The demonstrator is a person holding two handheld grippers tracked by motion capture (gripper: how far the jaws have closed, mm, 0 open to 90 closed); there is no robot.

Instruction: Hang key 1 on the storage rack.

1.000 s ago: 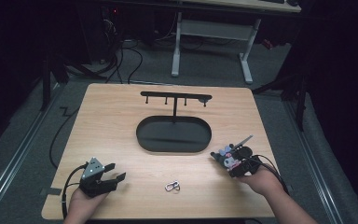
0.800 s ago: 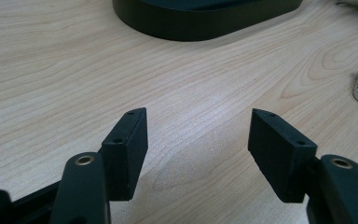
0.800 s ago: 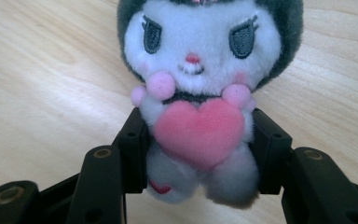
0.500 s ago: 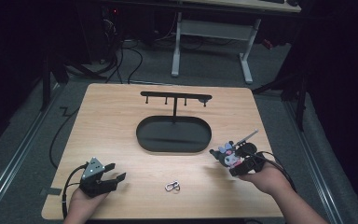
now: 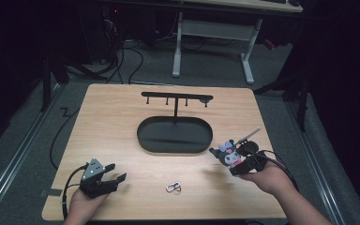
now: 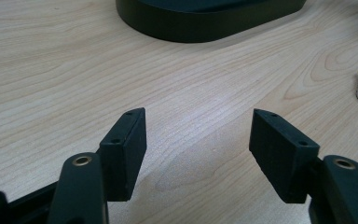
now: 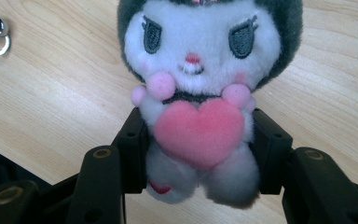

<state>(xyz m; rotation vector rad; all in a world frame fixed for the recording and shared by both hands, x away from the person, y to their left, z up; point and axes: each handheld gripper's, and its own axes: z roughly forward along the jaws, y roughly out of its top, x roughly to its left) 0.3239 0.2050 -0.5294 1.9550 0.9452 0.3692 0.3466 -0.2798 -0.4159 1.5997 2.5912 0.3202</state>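
a small plush doll point(image 7: 200, 84) is clamped at its body by the right gripper point(image 7: 200, 144), held just above the table point(image 5: 122, 122) right of the black stand point(image 5: 175, 133). it is judged light, soft and squashy, so a grip across the torso suits best. the left gripper point(image 6: 198, 149) rests open and empty near a metal clip point(image 5: 172, 187).

I work at a light wooden table point(image 5: 112, 117) under a pool of light, with the room around me dark. Grey carpet point(image 5: 150, 70) covers the floor beyond it, crossed by loose black cables point(image 5: 131, 56). Farther back stands a desk on white legs point(image 5: 177, 47). Dark frames point(image 5: 47, 79) flank the table on both sides.
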